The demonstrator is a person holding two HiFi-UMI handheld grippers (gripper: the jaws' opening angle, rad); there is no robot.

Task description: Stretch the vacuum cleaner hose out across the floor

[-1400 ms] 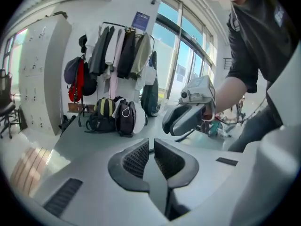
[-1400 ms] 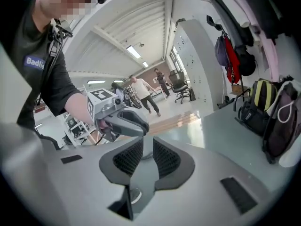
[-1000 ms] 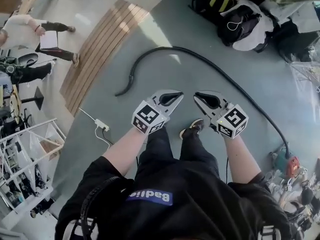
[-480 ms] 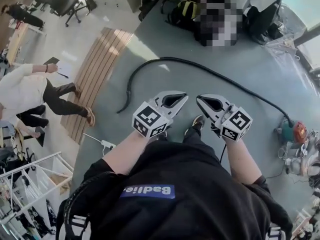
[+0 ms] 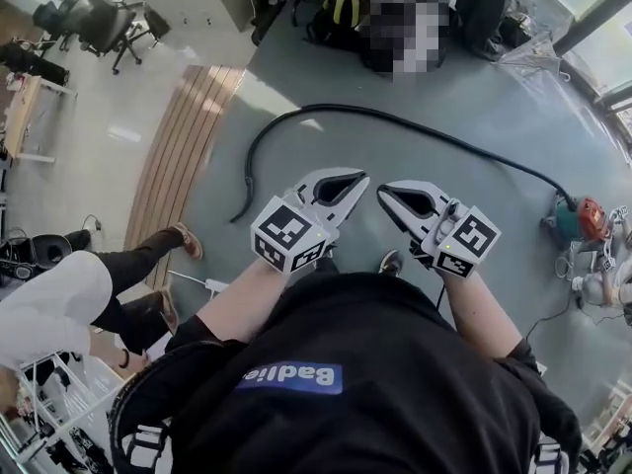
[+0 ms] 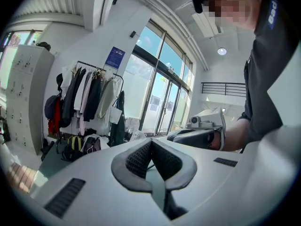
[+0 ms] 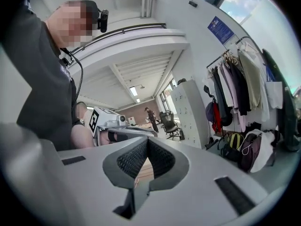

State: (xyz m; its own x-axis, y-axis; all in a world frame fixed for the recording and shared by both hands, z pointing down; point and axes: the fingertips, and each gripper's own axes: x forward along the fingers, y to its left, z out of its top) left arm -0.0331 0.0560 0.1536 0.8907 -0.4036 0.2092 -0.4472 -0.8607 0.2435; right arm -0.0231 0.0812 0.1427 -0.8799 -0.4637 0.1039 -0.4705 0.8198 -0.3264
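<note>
Across the floor (image 5: 474,87) the vacuum cleaner hose (image 5: 375,115) runs in an arc from the vacuum cleaner (image 5: 581,220) at the right edge. Its far end hooks back near the wooden strip (image 5: 183,156). I judge it mostly stretched, with that hook remaining. The left hand-held gripper (image 5: 359,179) and right hand-held gripper (image 5: 383,192) are both closed, empty and clear of it. The hose's join to the cleaner is too small to read.

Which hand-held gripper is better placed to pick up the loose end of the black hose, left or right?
Left, probably. The loose end of the hose lies on the side of the left hand-held gripper; the right hand-held gripper is nearer the vacuum cleaner. Both are shut and empty.
</note>
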